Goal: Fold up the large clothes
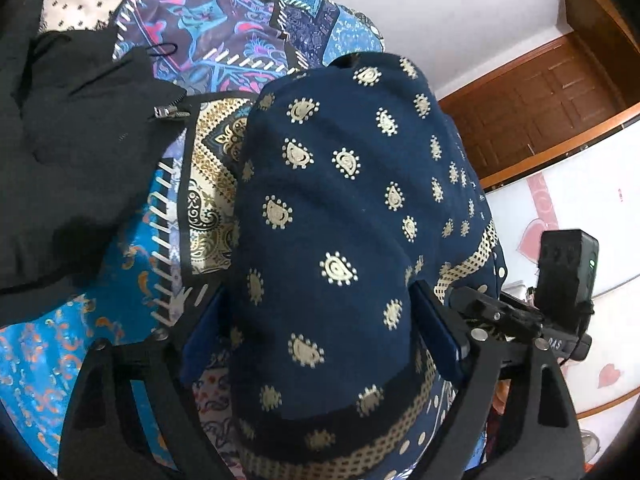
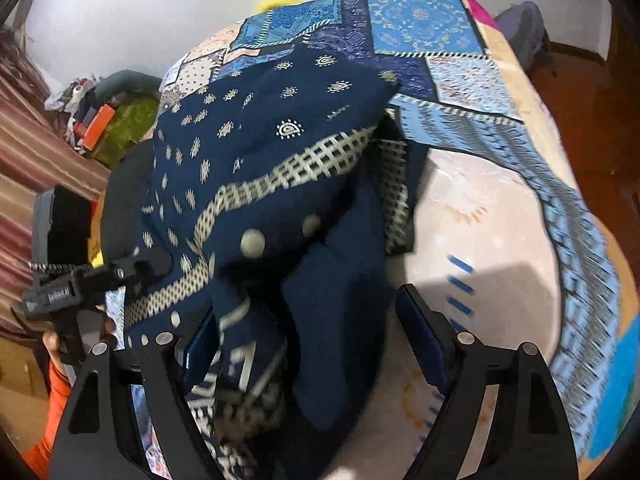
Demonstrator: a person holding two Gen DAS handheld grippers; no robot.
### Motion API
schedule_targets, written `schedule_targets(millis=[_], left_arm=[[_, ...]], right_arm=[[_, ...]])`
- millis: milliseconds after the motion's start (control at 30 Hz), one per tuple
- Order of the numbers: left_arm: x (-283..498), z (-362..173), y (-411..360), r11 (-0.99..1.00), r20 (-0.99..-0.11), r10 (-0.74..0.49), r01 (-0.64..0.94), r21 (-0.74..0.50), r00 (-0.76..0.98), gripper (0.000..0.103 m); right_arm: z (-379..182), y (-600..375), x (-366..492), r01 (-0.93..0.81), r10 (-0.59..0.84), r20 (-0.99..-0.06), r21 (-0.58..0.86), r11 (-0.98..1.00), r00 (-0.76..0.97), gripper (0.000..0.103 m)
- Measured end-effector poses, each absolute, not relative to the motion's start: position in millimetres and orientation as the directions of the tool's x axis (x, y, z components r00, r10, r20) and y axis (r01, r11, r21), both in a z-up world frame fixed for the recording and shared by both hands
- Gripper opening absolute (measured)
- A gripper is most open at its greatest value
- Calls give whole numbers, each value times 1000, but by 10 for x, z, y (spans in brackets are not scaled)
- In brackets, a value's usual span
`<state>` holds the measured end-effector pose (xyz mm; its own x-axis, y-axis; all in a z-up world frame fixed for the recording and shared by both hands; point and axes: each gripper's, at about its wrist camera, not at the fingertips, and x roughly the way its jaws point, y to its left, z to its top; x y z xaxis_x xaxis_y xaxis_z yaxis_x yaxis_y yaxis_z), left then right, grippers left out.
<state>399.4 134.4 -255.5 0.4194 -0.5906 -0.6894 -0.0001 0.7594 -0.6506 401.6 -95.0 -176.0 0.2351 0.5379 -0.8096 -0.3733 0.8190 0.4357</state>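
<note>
We saw the navy garment (image 1: 332, 216) bunched between the left claw's (image 1: 320, 328) spread jaws, ahead of the right claw (image 2: 304, 344), equally spread.

A navy garment (image 1: 340, 216) with cream paisley print and a cream lattice band fills the centre of the frame, bunched into a mound. It lies between the blue-padded fingers (image 1: 436, 328) of the left hand-held gripper (image 1: 316, 332) at lower centre; the jaws stand wide, and whether the pads press on the cloth cannot be told. A black zipped garment (image 1: 76, 152) occupies the left side. Both rest on a blue patchwork bedspread (image 1: 224, 28). The right hand-held gripper (image 1: 520, 316) shows at the right edge, a brown wooden door (image 1: 536, 108) at upper right.
</note>
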Motion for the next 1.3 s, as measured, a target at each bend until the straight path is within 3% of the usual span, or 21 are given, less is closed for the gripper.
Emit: schedule_targets(millis=[200,433,533,667,1000,1300], left_arm=[[4004,-2623,1386,724,-661,-630,0,-690,407,88],[3850,-2448,1338,749,-664,-606,34,-661,437,66],[3779,-2302,1322,752,-653,-604,54,-657,457,58],[3608,-1994,1422,748,-623,-601,78,-659,501,53],[3030,-949,2235,805,-519,-492,139,-576,699,53],[2819,-796,3206,848,-509,-363,50,-528,781,53]], right_arm=[[-1911,-1015,4190,-254,661,-729,615,746,176,79],[-1777,-1025,4036,-279,685,-705,631,724,181,35],[-1646,-960,3968,-304,685,-705,622,722,184,29],[-1444,-815,3907,-353,688,-699,604,714,196,27],[-638,-13,3750,-538,760,-610,573,618,225,27],[-565,1079,3847,-652,788,-594,535,537,162,27]])
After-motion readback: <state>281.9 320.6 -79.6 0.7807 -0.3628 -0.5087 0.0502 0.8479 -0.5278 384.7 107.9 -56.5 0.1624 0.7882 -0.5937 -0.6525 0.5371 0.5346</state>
